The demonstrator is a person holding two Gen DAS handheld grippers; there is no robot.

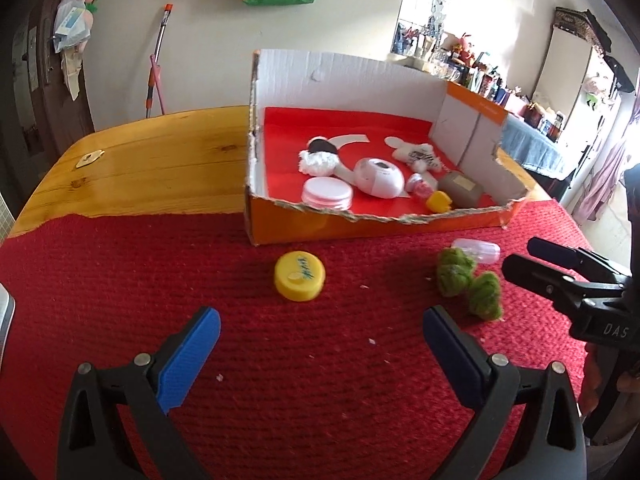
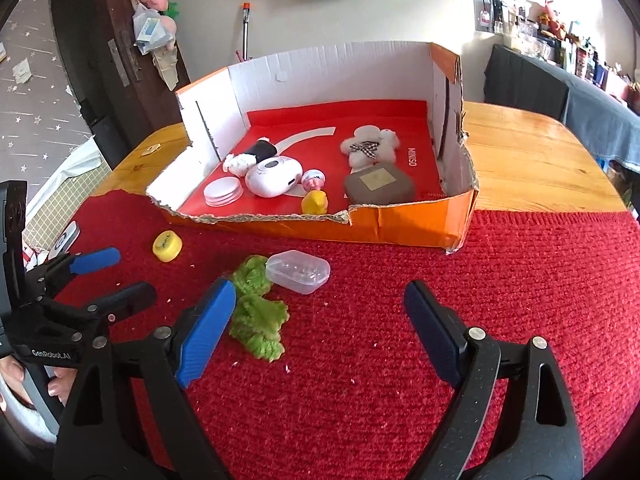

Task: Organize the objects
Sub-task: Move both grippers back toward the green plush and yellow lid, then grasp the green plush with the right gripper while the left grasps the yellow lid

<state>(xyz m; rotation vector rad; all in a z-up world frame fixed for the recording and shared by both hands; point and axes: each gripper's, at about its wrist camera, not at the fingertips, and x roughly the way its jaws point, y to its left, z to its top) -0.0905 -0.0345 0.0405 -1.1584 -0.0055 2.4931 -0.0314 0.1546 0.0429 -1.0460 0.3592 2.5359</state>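
Note:
An orange cardboard box (image 1: 360,226) (image 2: 400,228) with a red floor holds several small items: a white device (image 2: 274,178), a round lid, a yellow duck (image 2: 315,203), a white plush (image 2: 370,146) and a brown case (image 2: 380,188). On the red mat in front lie a yellow cap (image 1: 299,275) (image 2: 167,245), a green fuzzy toy (image 1: 468,282) (image 2: 258,312) and a clear plastic case (image 2: 298,271) (image 1: 478,249). My left gripper (image 1: 320,340) (image 2: 110,276) is open and empty, just short of the yellow cap. My right gripper (image 2: 320,320) (image 1: 520,258) is open and empty, its left finger beside the green toy.
The red mat (image 1: 280,380) covers the near part of a wooden table (image 1: 160,160) (image 2: 532,160). The box stands at the mat's far edge. A remote-like object (image 2: 66,238) lies at the table's left edge. A mop leans on the back wall.

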